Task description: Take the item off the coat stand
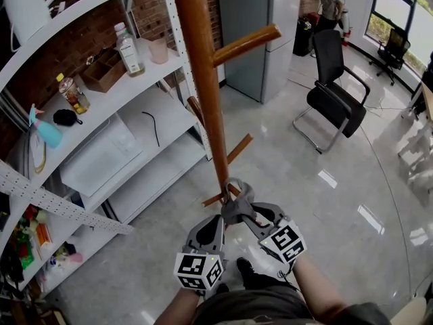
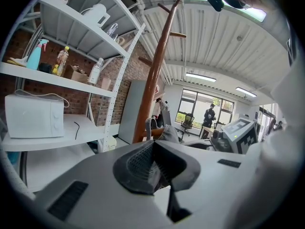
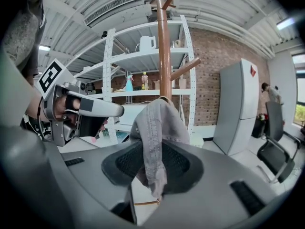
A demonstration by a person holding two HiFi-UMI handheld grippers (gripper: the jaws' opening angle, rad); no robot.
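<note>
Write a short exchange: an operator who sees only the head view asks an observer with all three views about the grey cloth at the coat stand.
Operator: From above, the grey cloth covers the tips of the right gripper. Is it between the tongs?
Observer: Yes. The right gripper view shows the cloth hanging down between both mesh pads. I cannot tell whether they pinch it.
Operator: Is the left gripper holding anything?
Observer: No. The left gripper view shows its tongs apart with nothing between them, and the cloth is ahead of them.
</note>
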